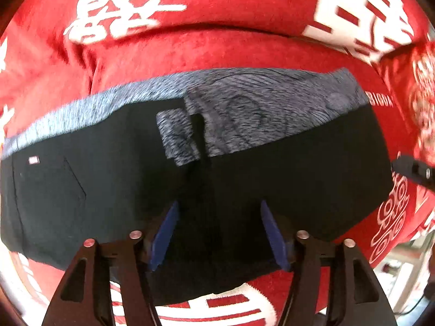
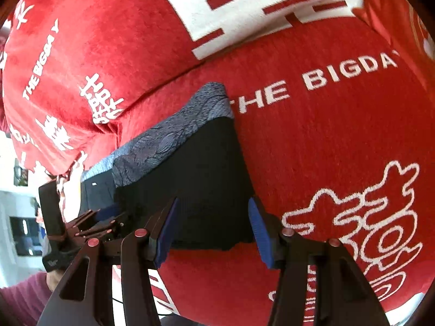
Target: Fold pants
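We've got the folded black pants with grey patterned lining (image 1: 244, 179) on the red plush blanket (image 1: 217, 51), left claw (image 1: 218, 217) and right claw (image 2: 213, 214) both spread open, gripping nothing.

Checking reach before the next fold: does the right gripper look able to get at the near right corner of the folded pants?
Probably yes. The right gripper is open, nothing between its fingers, and the black pants corner lies just ahead, uncovered on the red blanket.

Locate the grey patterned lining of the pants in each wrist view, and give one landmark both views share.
Left wrist: grey patterned lining runs as a band across the middle, above the black pants.
Right wrist: lining lies left of centre, a slanted strip on the pants' upper left edge.
Shared landmark: red blanket with white lettering.
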`<state>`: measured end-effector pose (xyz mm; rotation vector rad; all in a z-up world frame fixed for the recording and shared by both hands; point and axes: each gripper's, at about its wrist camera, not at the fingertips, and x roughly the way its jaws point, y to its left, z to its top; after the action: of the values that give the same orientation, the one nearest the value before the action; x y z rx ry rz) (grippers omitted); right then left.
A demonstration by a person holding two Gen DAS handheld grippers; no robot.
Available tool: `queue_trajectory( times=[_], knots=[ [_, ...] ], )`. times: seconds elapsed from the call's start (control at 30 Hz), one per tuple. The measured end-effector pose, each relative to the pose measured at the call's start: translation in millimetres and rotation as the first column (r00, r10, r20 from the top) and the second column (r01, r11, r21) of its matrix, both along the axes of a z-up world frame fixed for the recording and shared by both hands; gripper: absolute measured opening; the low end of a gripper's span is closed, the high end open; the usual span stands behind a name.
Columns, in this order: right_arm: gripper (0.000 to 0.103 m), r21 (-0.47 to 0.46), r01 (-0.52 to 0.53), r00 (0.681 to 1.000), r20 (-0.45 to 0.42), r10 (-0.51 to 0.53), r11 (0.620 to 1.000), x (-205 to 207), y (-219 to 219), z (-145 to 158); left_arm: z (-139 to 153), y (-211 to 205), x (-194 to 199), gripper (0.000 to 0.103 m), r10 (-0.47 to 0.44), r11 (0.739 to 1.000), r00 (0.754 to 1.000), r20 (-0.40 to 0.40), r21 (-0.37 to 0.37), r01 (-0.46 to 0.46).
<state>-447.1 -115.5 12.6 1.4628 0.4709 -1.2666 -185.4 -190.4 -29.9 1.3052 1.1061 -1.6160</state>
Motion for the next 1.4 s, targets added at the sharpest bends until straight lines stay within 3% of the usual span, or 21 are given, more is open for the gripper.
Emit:
queue_trajectory(
  times=[0.17,0.33,0.4,0.63,0.83,0.93,1.07,1.17,1.2,1.33,1.37,1.4],
  knots=[
    [0.056,-0.008,-0.035,0.998,-0.045,0.034,0.999,15.2,-0.4,8.4,6.8,-6.5,21.2,0.069,0.131,0.991,0.991,-0.032,0.046,-0.129],
    [0.056,-0.069,-0.096,0.992,-0.089,0.09,0.993,32.4,-6.5,21.1,17.6,-35.9,44.3,0.069,0.193,0.981,0.971,-0.14,0.04,-0.189],
    [0.056,-0.079,-0.122,0.99,-0.087,0.115,0.989,40.3,-11.1,22.3,14.3,-51.2,48.2,0.069,0.202,0.979,0.957,-0.209,0.073,-0.191],
    [0.056,-0.107,-0.182,0.983,-0.007,0.182,0.978,84.3,-40.2,12.3,-2.1,-69.8,45.3,0.069,0.198,0.977,0.928,-0.317,0.137,-0.162],
    [0.056,-0.091,-0.24,0.965,0.086,0.248,0.966,126.6,-58.2,-16.4,-7.6,-70.7,32.2,0.069,0.17,0.977,0.898,-0.406,0.185,-0.101],
    [0.056,-0.063,-0.256,0.96,0.096,0.261,0.965,139.3,-57.2,-30.8,-14.1,-77.1,33.1,0.055,0.206,0.967,0.865,-0.457,0.23,-0.109],
    [0.056,-0.074,-0.259,0.958,0.111,0.266,0.963,146.8,-57.0,-32.9,-10.0,-78.2,28.4,0.055,0.194,0.97,0.848,-0.493,0.224,-0.091],
    [0.056,-0.074,-0.257,0.957,0.123,0.265,0.964,150.6,-59.0,-34.1,-1.4,-79.2,28.9,0.055,0.201,0.969,0.821,-0.534,0.229,-0.089],
    [0.056,-0.075,-0.256,0.957,0.123,0.264,0.964,149.1,-58.4,-33.5,0.7,-80.6,28.2,0.055,0.199,0.971,0.825,-0.529,0.223,-0.091],
    [0.056,-0.067,-0.243,0.959,0.136,0.25,0.968,145.9,-58.3,-32.1,-12.0,-81.7,23.8,0.055,0.148,0.98,0.919,-0.365,0.176,-0.088],
    [0.056,-0.066,-0.242,0.959,0.137,0.249,0.968,144.6,-56.9,-31.1,-14.9,-80.8,24.7,0.051,0.15,0.98,0.918,-0.367,0.179,-0.089],
    [0.056,-0.065,-0.242,0.959,0.137,0.249,0.968,143.4,-56.0,-29.9,-15.8,-79.2,25.1,0.031,0.15,0.982,0.92,-0.362,0.161,-0.096]
  ],
)
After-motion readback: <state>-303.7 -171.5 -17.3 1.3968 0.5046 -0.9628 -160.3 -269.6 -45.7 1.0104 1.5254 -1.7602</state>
